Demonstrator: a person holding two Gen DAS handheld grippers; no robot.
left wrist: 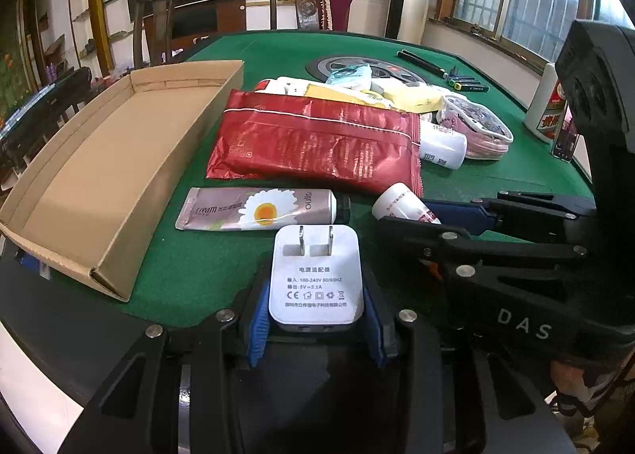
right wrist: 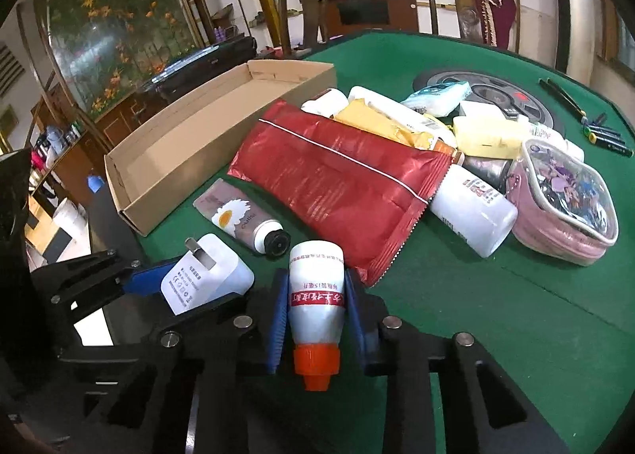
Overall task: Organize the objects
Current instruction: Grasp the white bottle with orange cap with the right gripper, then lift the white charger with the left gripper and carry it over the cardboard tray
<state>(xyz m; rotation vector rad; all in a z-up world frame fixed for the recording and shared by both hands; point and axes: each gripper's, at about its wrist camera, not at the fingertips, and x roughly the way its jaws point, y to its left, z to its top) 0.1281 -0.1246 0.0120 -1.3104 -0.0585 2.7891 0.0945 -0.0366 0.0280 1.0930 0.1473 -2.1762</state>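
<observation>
My left claw (left wrist: 315,329) is clamped on the white square plastic power adapter (left wrist: 316,281), prongs pointing away from me; my right claw (right wrist: 315,315) grips the small white plastic bottle with the orange cap (right wrist: 315,295), cap toward my wrist. Both sit low over the near edge of the green felt desk (left wrist: 198,267), just beside the pile. The empty shallow brown cardboard box (left wrist: 115,160) lies to the left — that's where I judge they belong. I'd carry the adapter over first, clearing the box's near wall and the daisy-printed cream tube (left wrist: 258,210), set it flat in a corner, then follow with the bottle — no crossing arms.
</observation>
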